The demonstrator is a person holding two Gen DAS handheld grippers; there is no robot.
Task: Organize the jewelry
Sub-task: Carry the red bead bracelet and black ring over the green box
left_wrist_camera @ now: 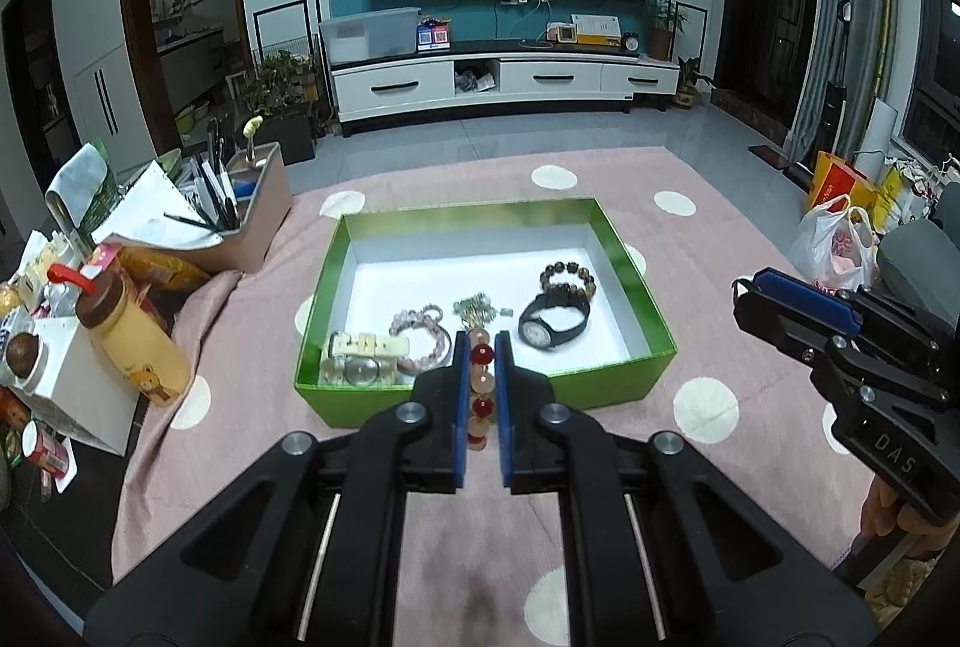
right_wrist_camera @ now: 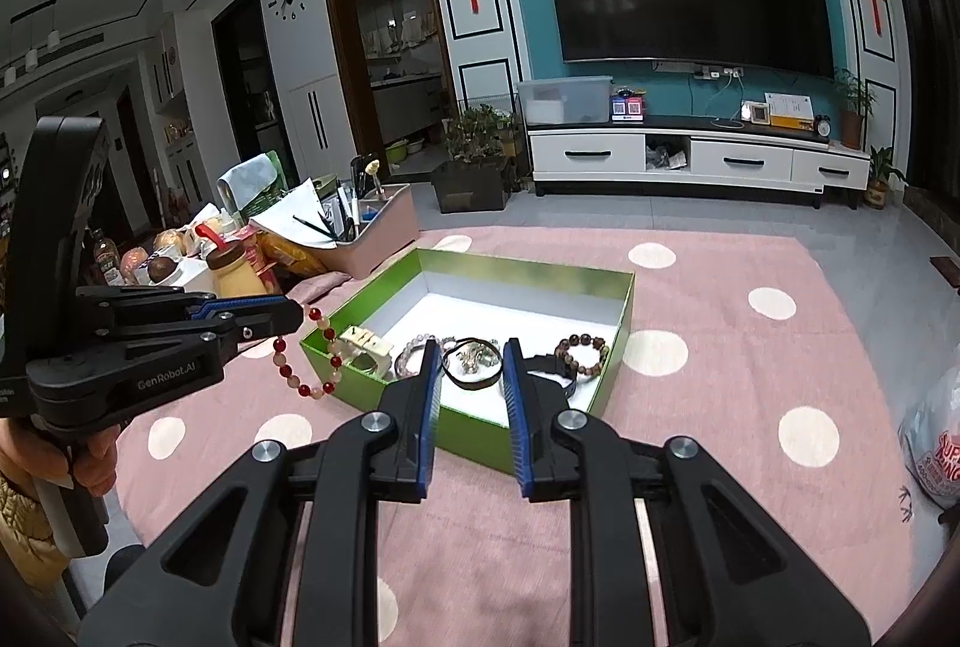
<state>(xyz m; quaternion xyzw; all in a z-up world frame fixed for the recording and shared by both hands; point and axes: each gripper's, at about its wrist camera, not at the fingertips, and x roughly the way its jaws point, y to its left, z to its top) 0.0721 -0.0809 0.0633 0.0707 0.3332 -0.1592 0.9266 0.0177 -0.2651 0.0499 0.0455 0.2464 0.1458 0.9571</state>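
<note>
A: Holding a red-and-peach round-bead bracelet (right_wrist_camera: 303, 356) clamped tight in the left gripper (left_wrist_camera: 482, 347), dangling in a loop just outside the near-left corner of the green cardboard box with the white floor (right_wrist_camera: 624, 323). Probably heading in with the rest. Any tips?

B: Best to carry it over the near wall high enough that the hanging loop clears the rim, then lower onto a bare patch of white floor toward the back. Worth avoiding the pink bead bracelet (left_wrist_camera: 423, 335) and the black wristwatch (left_wrist_camera: 549, 323) so nothing tangles. Only let go once the beads rest flat.

A: And the right gripper (right_wrist_camera: 469, 365)?

B: Parted a little, nothing pinched between the blue pads as far as visible. Hovering near the box's near edge, lined up with the dark cord loop (right_wrist_camera: 471, 365) inside, touching nothing. Fine to keep clear of the drop.
</note>
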